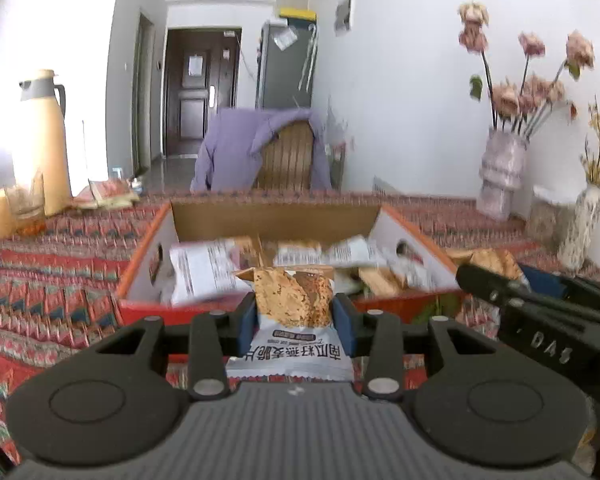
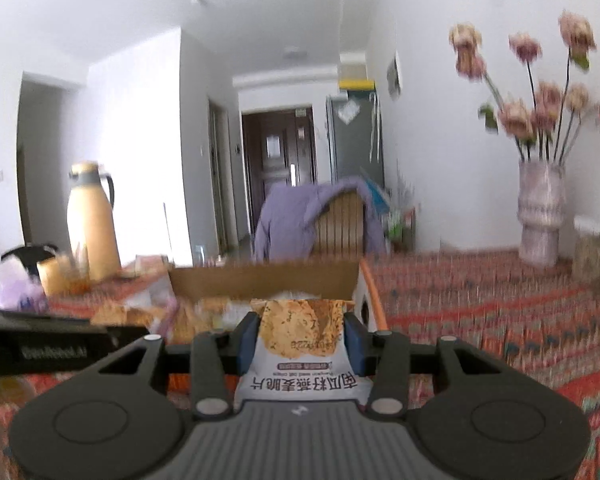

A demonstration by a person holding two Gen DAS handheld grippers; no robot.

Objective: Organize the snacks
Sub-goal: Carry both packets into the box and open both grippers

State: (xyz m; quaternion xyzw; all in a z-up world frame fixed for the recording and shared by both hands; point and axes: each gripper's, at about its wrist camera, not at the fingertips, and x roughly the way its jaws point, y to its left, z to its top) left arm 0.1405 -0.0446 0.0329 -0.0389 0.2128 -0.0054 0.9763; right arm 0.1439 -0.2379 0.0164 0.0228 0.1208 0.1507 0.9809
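Two tongs, left tongs [image 1: 294, 316] and right tongs [image 2: 300, 340], each pinch a light, crinkly, crushable cracker packet [image 1: 290, 320] mid-body, near the box [image 1: 404, 306].

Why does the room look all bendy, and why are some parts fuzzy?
Both views use fisheye lenses, so walls curve. In the left wrist view, window glare washes out the thermos, and packets in the box smear. The right wrist view is blurrier overall, flowers and tablecloth especially, yet the snack packet in the right tool stays sharp.
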